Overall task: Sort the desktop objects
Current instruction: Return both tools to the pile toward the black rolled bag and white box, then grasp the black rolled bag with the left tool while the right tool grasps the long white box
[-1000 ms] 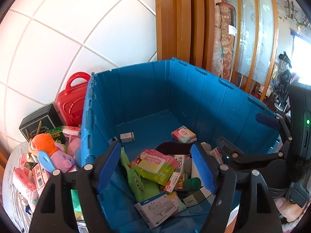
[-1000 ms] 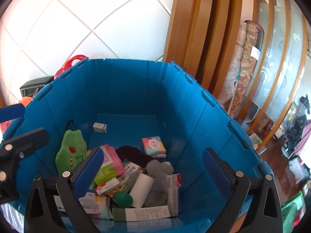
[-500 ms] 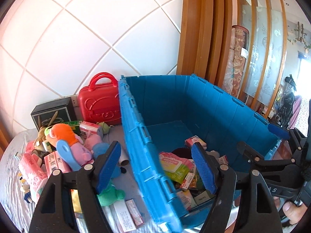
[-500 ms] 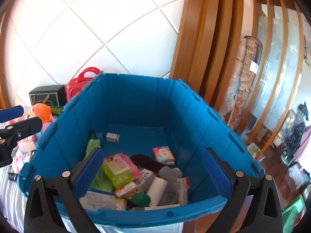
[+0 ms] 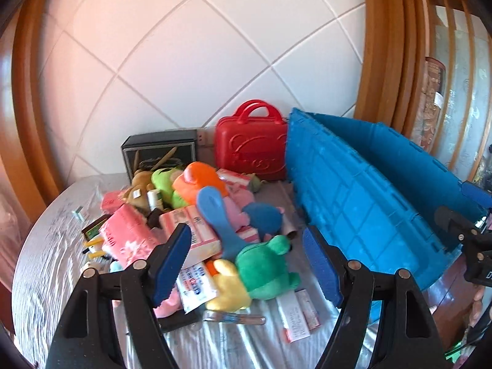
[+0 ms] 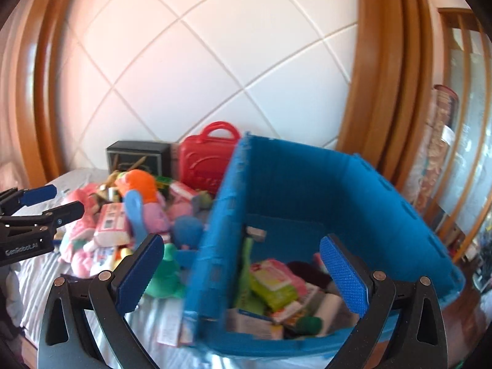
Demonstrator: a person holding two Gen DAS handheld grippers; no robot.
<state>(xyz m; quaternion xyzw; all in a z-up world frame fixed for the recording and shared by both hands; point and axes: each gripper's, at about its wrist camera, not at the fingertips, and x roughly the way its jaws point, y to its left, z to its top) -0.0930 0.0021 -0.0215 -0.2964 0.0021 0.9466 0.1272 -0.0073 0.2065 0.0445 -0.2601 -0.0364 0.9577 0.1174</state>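
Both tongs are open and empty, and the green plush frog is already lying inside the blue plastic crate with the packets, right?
Not quite. Both the left tongs and the right tongs are open and empty, but the green plush frog lies on the table outside the blue plastic crate, beside its near wall. The left wrist view shows this.

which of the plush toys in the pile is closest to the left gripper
The green frog plush, lying at the near edge of the pile, between the open fingers of the left gripper. The orange-headed plush and the brown one lie farther back.
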